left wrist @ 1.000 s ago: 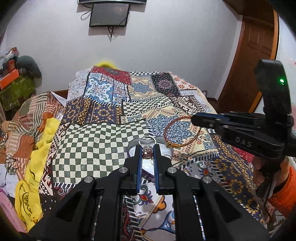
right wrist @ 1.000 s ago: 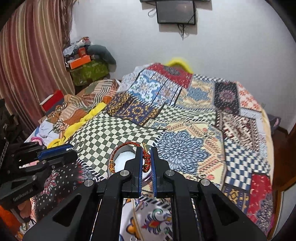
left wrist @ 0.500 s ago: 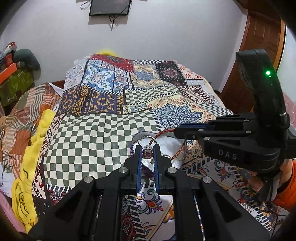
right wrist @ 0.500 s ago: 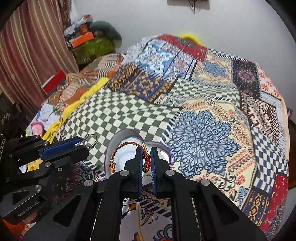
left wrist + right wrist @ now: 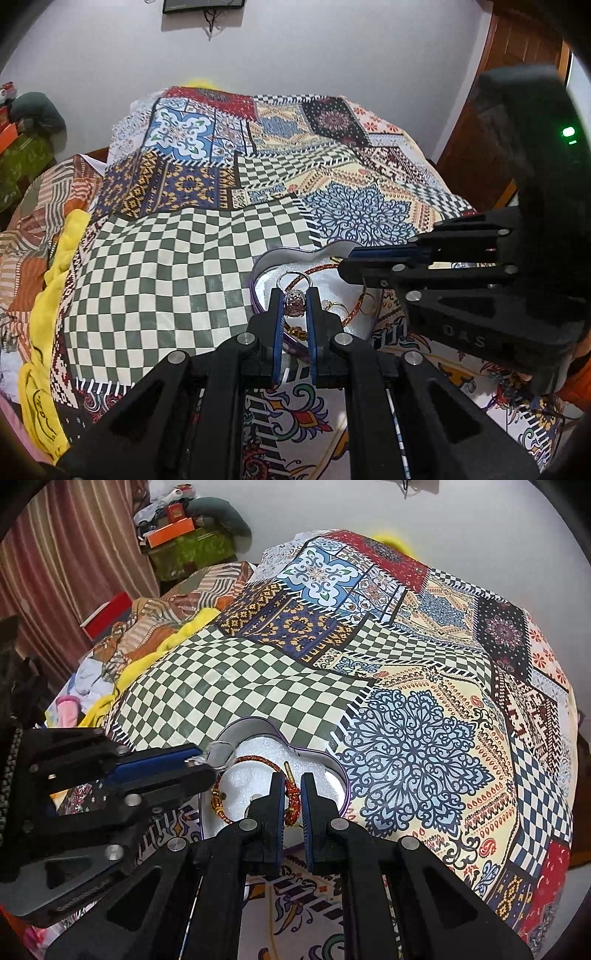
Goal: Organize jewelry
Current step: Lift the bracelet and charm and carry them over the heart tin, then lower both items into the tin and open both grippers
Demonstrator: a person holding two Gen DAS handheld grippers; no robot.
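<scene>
In the left wrist view, the left gripper (image 5: 294,306) is clamped on a silver ring with a round, stone-studded purple-pink head (image 5: 294,303), the band rising from the pads toward 12 o'clock. A second ago this ring hung over open bedspread with the box only partly behind it; now it sits directly above the heart-shaped tin box with a purple rim and white lining (image 5: 266,258) — both hands have come down and in.

In the right wrist view, the right gripper (image 5: 292,801) is clenched on the knotted section of a red-and-gold braided cord bracelet (image 5: 258,760). Its loop sweeps away toward 10 o'clock and now lies down inside the box on the white lining, where before it hung clear above. A small gold ring (image 5: 334,304) rests in the box too, at 3 o'clock from the left fingertips, just beside the bracelet cord.

So both pieces have reached their container, and the task looks one release away from done for each: the bracelet seems ready to be let go, while I cannot tell whether the ring has touched the lining.

Beyond the box at 12 o'clock stretch the green-and-cream checkered panel of the patchwork bedspread (image 5: 166,258), the blue floral panels farther back, then the white wall (image 5: 332,48).
</scene>
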